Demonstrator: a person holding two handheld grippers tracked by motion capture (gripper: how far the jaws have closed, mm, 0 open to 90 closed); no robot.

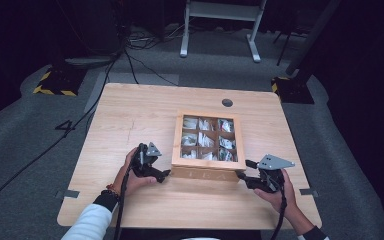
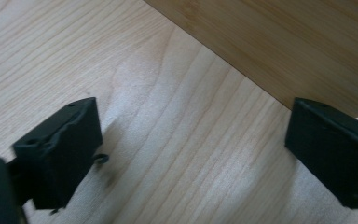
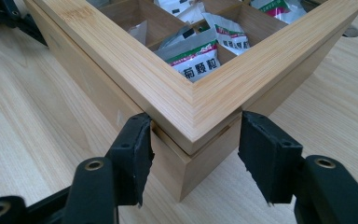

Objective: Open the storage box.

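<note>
While the high view looked down on the pale wooden counter (image 1: 130, 115), a wooden box (image 1: 207, 170) with a framed lid stood near its middle, its nine compartments holding small sachets (image 1: 205, 140). The left tongs (image 1: 164, 174), held in the person's left hand (image 1: 132, 175), lay at the box's near left corner, and the right tongs (image 1: 242, 172), in the right hand (image 1: 275, 192), lay at its near right corner. How wide either stood could not be judged from there.

From the left gripper view, the left tongs (image 2: 191, 154) stood wide open over bare counter (image 2: 177, 140) with nothing between the jaws. One side of the box (image 2: 279, 42) crossed the upper right, and the jaw on that side lay at its lower edge; whether it touched could not be told.

Seen along the right gripper view, the right tongs (image 3: 193, 144) straddled the near corner of the box (image 3: 177, 163), one jaw on each side of it, right at the seam under the lid (image 3: 135, 60). The jaws sat against or just beside the wood; a firm squeeze could not be made out. Printed sachets (image 3: 196, 58) showed in the compartments behind.
</note>
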